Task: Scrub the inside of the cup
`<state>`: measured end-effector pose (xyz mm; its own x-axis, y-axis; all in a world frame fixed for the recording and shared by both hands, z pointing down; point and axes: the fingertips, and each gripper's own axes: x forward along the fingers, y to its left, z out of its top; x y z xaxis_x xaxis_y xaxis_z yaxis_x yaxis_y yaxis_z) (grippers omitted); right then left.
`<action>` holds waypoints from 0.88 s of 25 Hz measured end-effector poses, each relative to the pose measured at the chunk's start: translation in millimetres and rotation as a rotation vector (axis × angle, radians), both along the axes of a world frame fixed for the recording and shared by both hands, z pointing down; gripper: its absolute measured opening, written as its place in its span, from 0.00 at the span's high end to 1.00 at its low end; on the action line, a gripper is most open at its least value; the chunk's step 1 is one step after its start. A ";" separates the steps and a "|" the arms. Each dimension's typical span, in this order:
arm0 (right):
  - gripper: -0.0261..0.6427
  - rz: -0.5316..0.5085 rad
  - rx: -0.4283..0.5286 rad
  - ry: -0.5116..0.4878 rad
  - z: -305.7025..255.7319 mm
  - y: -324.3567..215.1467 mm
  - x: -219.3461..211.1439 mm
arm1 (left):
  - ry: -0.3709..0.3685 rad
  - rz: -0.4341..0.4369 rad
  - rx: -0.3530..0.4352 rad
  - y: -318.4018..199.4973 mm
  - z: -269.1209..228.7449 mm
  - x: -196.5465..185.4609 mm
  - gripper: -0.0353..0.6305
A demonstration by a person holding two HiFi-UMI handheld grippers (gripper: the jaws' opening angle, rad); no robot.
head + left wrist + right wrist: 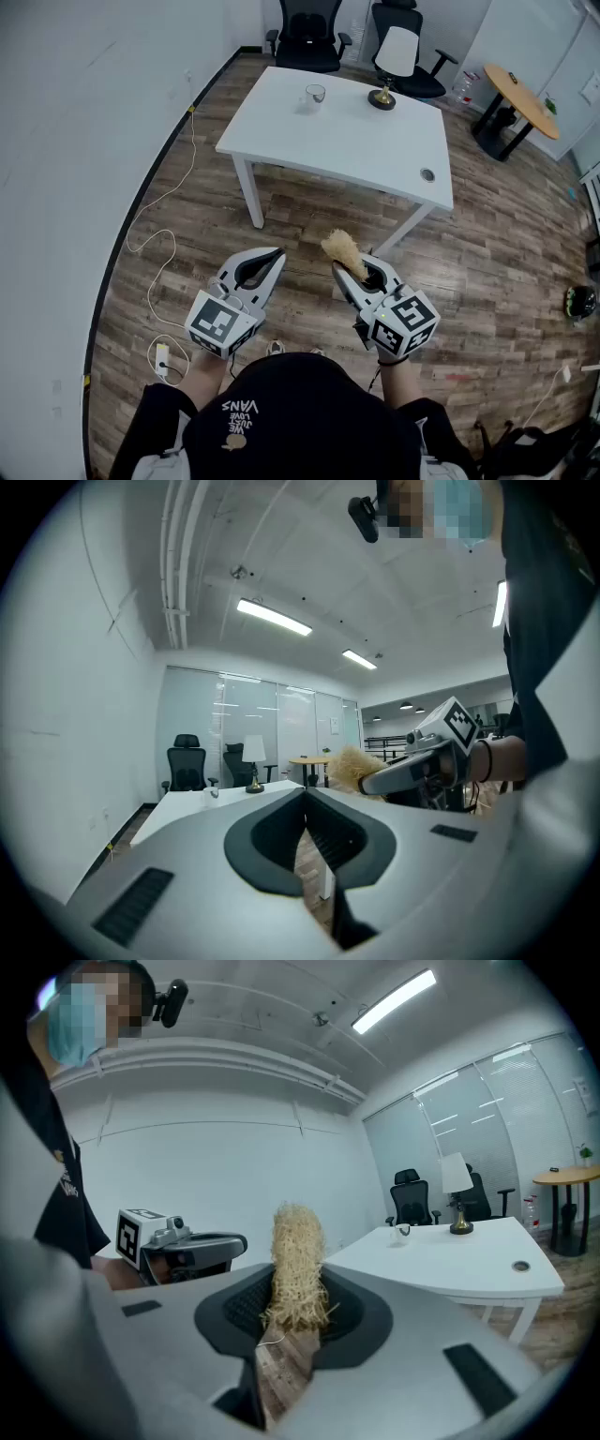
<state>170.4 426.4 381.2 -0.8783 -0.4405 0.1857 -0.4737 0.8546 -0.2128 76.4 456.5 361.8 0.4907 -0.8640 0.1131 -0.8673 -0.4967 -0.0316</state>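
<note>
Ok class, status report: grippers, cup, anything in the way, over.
Left gripper shut, empty. Right gripper shut on straw scrubber. Cup far off on white table, untouched. Only floor between.

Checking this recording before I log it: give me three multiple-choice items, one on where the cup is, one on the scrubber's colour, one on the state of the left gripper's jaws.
1. Where is the cup?
A. on the white table
B. on the floor
C. on a chair

2. What colour is the scrubber?
A. blue
B. straw yellow
C. black

3. How do the left gripper's jaws stand?
A. wide apart
B. closed on the cup
C. together, nothing between them

Answers:
1 A, it stands on the tabletop, towards the far edge.
2 B, pale fibres are clamped between the right gripper's jaws.
3 C, the left gripper view shows them meeting.
</note>
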 end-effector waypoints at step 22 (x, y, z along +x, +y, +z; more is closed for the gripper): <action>0.81 0.086 -0.040 -0.046 7.8 9.1 -32.0 | 0.034 0.042 -0.026 4.5 20.1 -49.7 0.93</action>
